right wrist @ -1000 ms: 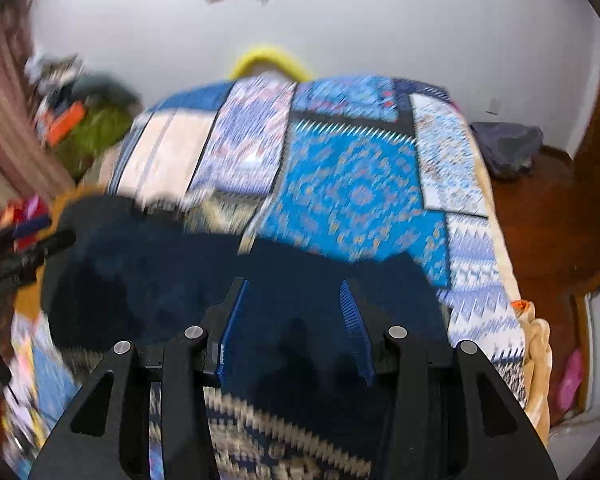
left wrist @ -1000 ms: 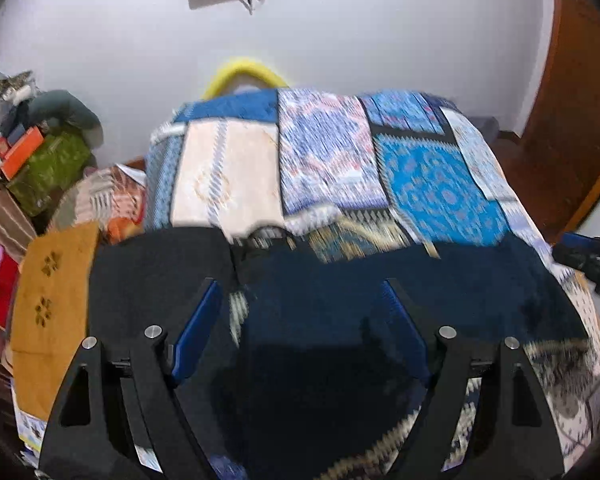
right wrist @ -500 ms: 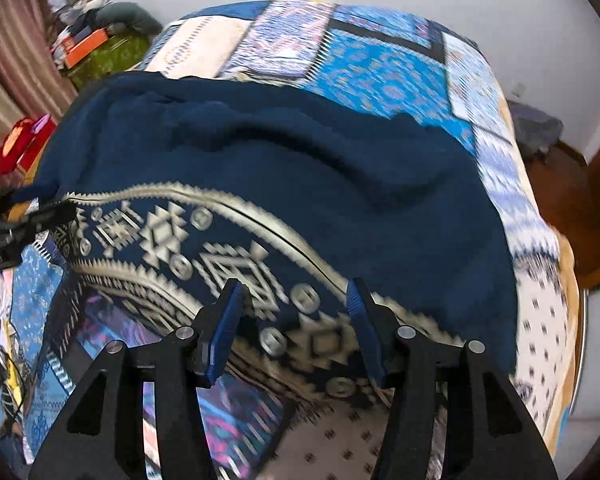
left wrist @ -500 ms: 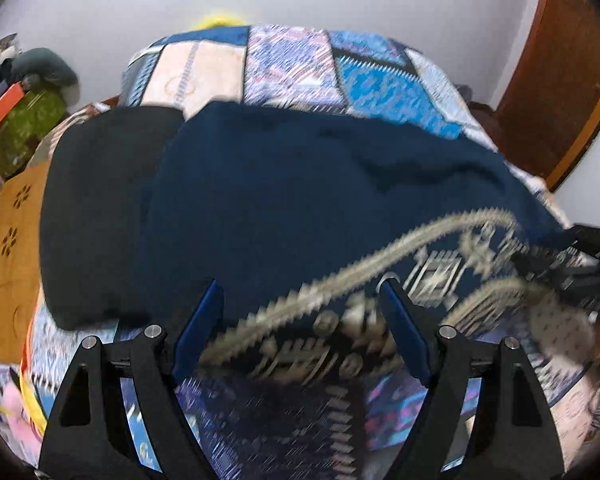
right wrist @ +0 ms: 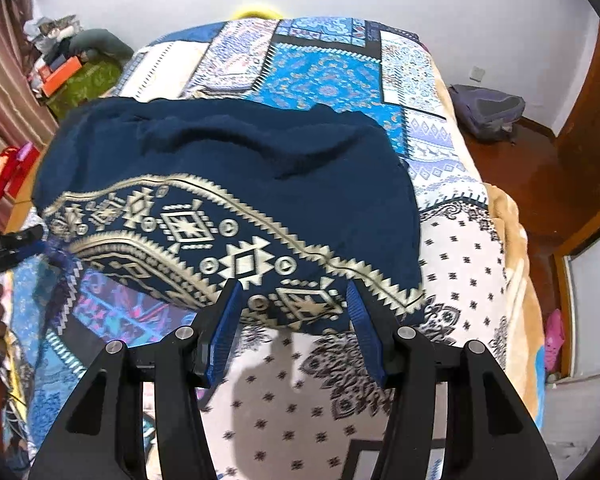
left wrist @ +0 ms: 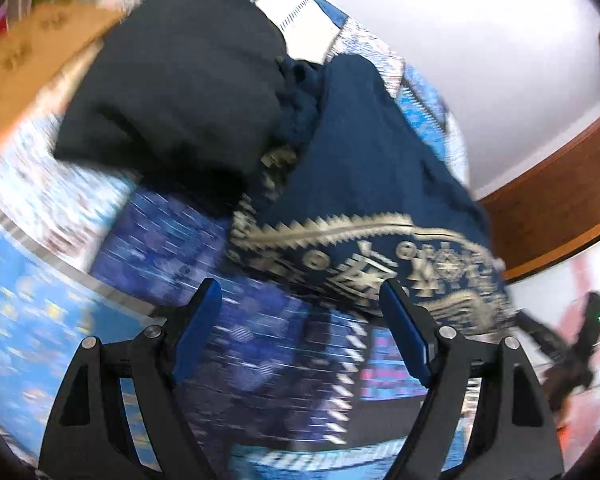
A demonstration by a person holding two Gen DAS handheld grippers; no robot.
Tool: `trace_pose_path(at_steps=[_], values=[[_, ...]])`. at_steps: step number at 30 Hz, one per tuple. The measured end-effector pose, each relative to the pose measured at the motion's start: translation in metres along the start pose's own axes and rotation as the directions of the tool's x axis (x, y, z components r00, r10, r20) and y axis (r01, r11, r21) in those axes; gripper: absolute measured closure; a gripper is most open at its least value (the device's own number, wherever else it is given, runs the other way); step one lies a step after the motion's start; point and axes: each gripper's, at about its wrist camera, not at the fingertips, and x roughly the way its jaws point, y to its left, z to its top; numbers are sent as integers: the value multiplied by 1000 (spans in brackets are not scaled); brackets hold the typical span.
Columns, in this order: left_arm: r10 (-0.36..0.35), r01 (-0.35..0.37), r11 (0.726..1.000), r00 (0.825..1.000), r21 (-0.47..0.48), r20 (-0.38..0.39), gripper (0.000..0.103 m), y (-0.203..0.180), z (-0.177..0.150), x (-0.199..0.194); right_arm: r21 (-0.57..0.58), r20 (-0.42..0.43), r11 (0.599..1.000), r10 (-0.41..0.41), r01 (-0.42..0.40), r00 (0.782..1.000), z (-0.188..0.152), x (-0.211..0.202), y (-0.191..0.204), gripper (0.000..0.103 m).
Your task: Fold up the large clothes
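Observation:
A large navy garment point(right wrist: 236, 168) with a cream geometric border lies spread on the patchwork bedspread point(right wrist: 328, 76). It also shows in the left wrist view point(left wrist: 372, 184), seen from its left end. My right gripper point(right wrist: 294, 300) is open and empty, just above the garment's near patterned hem. My left gripper point(left wrist: 300, 300) is open and empty, over the bedspread beside the garment's left corner. The left gripper also shows in the right wrist view point(right wrist: 4, 244), at the garment's left edge.
A folded black garment point(left wrist: 180, 80) lies on the bed left of the navy one, touching it. A tan cloth point(left wrist: 32, 68) lies beyond it. A backpack point(right wrist: 488, 112) sits on the wooden floor right of the bed. Clutter point(right wrist: 72, 68) stands at the far left.
Both grippers have pulled back toward the near bed edge, off the navy garment. The left view has swung left and tilted. The navy garment now lies spread with its patterned hem nearest.

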Motion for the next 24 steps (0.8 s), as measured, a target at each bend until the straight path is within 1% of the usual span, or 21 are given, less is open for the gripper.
trace_pose_path(at_steps=[3, 6, 7, 12, 15, 16, 17, 18, 20, 22, 24], values=[[-82, 81, 995, 996, -59, -22, 23, 2, -5, 15, -5, 7, 1000, 20, -20, 1000, 1, -2, 7, 53], [-139, 133, 983, 990, -128, -35, 23, 5, -7, 36, -20, 15, 999, 43, -43, 999, 1, -1, 15, 53], [-141, 135, 980, 990, -148, -28, 23, 5, -6, 41, -23, 15, 999, 47, -46, 999, 1, 2, 18, 53], [-152, 160, 975, 986, -153, 65, 23, -7, 4, 44, -19, -14, 998, 58, -58, 998, 0, 17, 25, 53], [-140, 158, 965, 985, -208, 100, 25, -12, 11, 53, -13, -35, 998, 61, -61, 998, 0, 26, 29, 53], [-116, 138, 964, 987, -227, 110, 35, -13, 14, 55, -10, -39, 998, 63, -64, 997, 0, 27, 31, 53], [-83, 109, 965, 990, -239, 113, 49, -14, 16, 56, -7, -41, 998, 66, -67, 997, 0, 26, 32, 53], [-52, 78, 965, 992, -251, 111, 54, -16, 17, 59, -5, -43, 997, 71, -71, 997, 1, 26, 31, 53], [-61, 93, 958, 990, -272, 125, 82, -23, 15, 60, 0, -43, 996, 85, -85, 995, 2, 23, 33, 53], [-13, 50, 965, 989, -256, 146, 91, -39, 12, 52, -1, -29, 996, 88, -89, 996, 3, 17, 34, 53], [42, -7, 977, 986, -212, 159, 94, -58, 10, 44, -10, -16, 997, 80, -80, 997, 4, 11, 36, 53]])
